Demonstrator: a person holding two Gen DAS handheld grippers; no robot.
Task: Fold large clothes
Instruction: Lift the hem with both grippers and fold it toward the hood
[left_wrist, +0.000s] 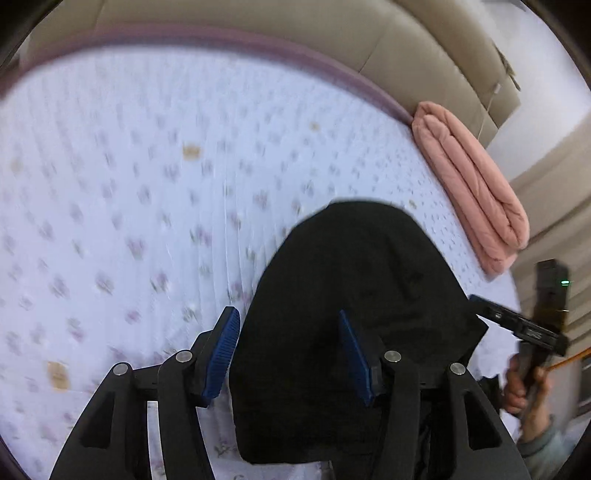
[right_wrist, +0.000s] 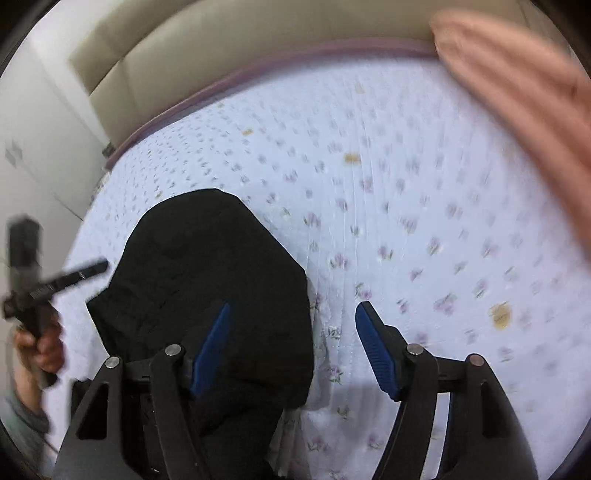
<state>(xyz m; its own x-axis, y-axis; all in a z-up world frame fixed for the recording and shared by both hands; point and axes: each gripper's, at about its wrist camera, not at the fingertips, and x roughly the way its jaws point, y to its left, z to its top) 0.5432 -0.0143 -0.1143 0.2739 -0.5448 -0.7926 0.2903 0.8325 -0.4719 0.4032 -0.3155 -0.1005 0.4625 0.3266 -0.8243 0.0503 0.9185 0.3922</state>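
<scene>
Black garment (left_wrist: 351, 314): near end cut off by frame edge. Pink blanket (right_wrist: 517, 92) blurred. Bedsheet (left_wrist: 129, 184) print smeared.

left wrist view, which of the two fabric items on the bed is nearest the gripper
The black garment: it lies right under the open left gripper, while the folded pink blanket sits farther off at the bed's edge.

I see a bed sheet (left_wrist: 147, 184), white with small purple flowers and a few tan patches, spread flat. A purple edge (left_wrist: 258, 44) borders its far side. Behind that stands a beige padded headboard (left_wrist: 295, 22). A folded pink blanket (left_wrist: 469, 184) lies at the sheet's right edge.
</scene>
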